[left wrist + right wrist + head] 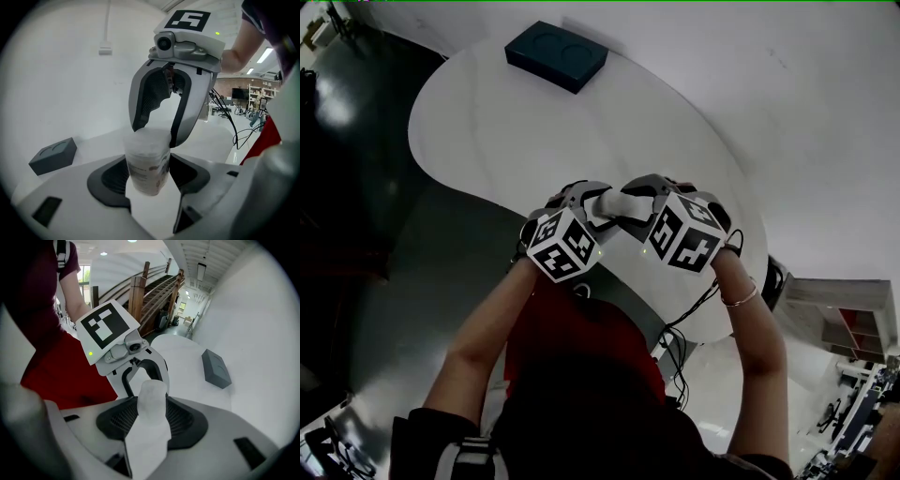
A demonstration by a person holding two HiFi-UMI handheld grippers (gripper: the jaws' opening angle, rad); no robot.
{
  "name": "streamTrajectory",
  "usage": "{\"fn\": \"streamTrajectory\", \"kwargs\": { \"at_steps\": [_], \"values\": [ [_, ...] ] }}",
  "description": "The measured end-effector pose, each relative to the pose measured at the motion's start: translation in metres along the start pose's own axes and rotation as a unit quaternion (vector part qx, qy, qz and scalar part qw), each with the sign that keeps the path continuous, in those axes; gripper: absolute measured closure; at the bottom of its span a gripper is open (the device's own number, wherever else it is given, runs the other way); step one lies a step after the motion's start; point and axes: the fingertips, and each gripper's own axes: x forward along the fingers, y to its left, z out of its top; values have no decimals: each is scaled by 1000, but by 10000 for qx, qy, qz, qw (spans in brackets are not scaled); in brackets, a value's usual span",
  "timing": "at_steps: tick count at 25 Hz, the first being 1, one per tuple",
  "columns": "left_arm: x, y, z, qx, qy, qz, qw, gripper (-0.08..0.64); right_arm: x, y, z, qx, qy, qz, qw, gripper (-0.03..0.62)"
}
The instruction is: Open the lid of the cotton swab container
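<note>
The cotton swab container (619, 204) is a small translucent white tub held in the air between both grippers, above the white table's near edge. My left gripper (598, 202) is shut on its labelled body (147, 164). From the opposite side my right gripper (643, 199) is shut on the lid end (152, 399). In the left gripper view the right gripper (154, 131) closes around the top of the tub. In the right gripper view the left gripper (143, 373) shows just behind the tub. The lid sits on the container; I see no gap.
A dark blue box (556, 55) lies at the far side of the white oval table (506, 131); it also shows as the box (53, 155) and the box (215, 367). Cables (684, 323) hang off the table's near right edge. The person's red-clad lap is below.
</note>
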Motion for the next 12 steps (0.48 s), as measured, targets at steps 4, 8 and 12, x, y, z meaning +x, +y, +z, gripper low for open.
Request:
{"fn": "streamTrajectory", "kwargs": {
  "at_steps": [4, 8, 12],
  "values": [
    [3, 0, 0, 52, 4, -16, 10000, 278, 0, -2, -3, 28, -1, 26, 10000, 399],
    [6, 0, 2, 127, 10, -47, 9999, 279, 0, -3, -7, 97, -20, 92, 9999, 399],
    [9, 0, 4, 224, 19, -47, 9997, 280, -1, -6, -11, 151, -33, 170, 9997, 399]
  ]
}}
